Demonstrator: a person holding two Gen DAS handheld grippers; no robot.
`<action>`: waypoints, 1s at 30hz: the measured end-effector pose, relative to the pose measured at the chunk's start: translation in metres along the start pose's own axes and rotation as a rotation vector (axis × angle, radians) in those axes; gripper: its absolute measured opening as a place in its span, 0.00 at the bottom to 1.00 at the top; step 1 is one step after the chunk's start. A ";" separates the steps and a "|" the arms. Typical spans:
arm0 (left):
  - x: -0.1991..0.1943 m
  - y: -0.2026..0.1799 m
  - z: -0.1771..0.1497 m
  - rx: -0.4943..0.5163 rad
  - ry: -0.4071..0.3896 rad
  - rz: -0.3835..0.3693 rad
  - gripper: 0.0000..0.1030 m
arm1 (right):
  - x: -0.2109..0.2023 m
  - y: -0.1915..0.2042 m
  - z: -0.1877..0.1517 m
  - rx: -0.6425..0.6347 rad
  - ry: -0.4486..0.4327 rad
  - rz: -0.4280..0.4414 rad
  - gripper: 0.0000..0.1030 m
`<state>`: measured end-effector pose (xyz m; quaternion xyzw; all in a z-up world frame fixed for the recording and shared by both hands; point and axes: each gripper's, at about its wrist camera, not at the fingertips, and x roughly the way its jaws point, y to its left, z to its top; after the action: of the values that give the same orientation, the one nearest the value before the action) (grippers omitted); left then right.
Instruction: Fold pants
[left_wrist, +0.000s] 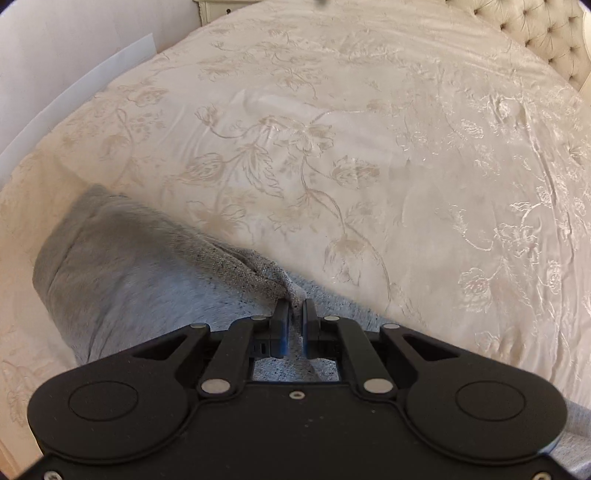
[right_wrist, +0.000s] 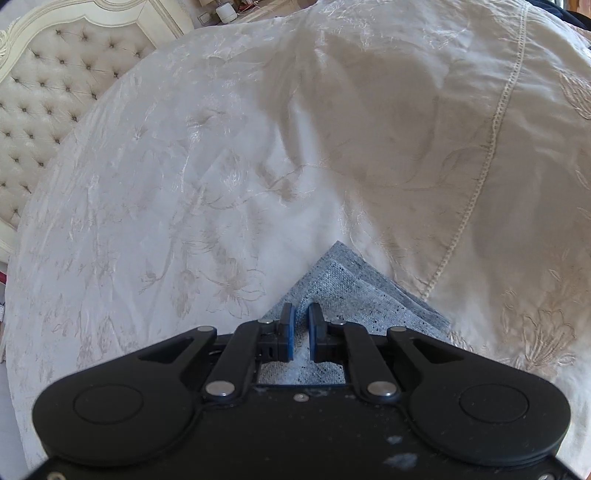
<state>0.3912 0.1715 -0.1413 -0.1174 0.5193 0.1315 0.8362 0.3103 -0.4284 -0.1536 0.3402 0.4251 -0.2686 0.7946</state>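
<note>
Grey knit pants (left_wrist: 122, 266) lie on a cream embroidered bedspread (left_wrist: 332, 129). In the left wrist view my left gripper (left_wrist: 294, 308) is shut on a pinched ridge of the grey cloth, which bunches up and trails to the left, partly blurred. In the right wrist view my right gripper (right_wrist: 301, 314) is shut on the pants (right_wrist: 354, 295), whose layered corner points away past the fingertips. The rest of the pants is hidden under both gripper bodies.
A tufted cream headboard (right_wrist: 48, 96) stands at the left of the right wrist view and also shows in the left wrist view (left_wrist: 546, 33) at the top right. A stitched seam (right_wrist: 484, 177) runs down the bedspread. The bed's edge and a pale wall (left_wrist: 74, 55) are at left.
</note>
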 end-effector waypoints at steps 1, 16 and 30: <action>0.006 -0.001 0.003 -0.008 0.011 0.008 0.09 | 0.007 0.005 0.001 -0.004 0.002 -0.009 0.08; 0.045 -0.029 0.004 0.172 0.032 0.115 0.26 | 0.067 0.034 0.011 -0.032 0.021 -0.136 0.14; -0.042 -0.107 -0.055 0.563 -0.212 -0.135 0.35 | -0.003 -0.019 -0.021 -0.024 0.024 -0.089 0.23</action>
<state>0.3637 0.0487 -0.1207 0.0990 0.4363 -0.0619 0.8922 0.2854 -0.4236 -0.1656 0.3145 0.4526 -0.2945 0.7807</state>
